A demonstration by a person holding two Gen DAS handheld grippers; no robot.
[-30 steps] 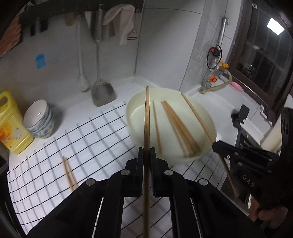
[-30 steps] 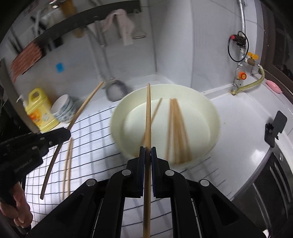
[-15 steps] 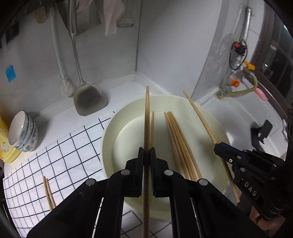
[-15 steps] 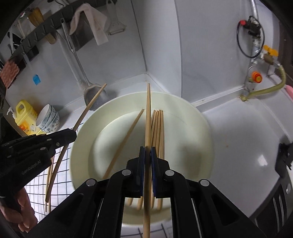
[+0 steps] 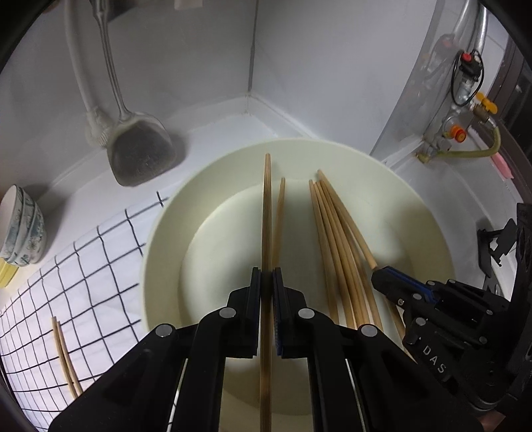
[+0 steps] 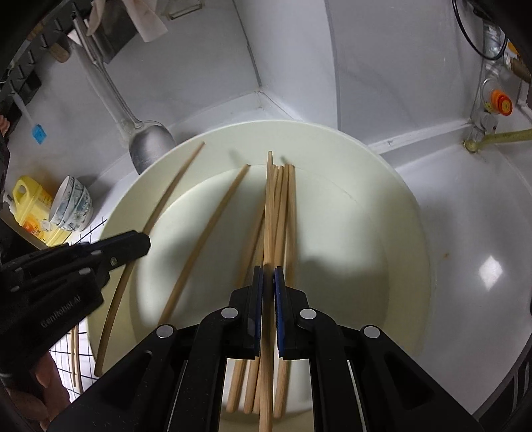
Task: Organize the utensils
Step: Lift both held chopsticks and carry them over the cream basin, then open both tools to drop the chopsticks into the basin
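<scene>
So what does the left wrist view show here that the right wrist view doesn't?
Only the left wrist view shows the pink object on the ledge, the black stand at the right edge, and a wide stretch of checked cloth. Only the right wrist view shows the yellow bottle, the blue sticker and the hanging cloth. Both show the cream basin of chopsticks, the hanging spatula, the stacked bowls, and both tongs, left and right, each clamping one chopstick.

Dim, fisheye-warped views; glare on the counter (image 6: 492,272), slightly blurred edges.
</scene>
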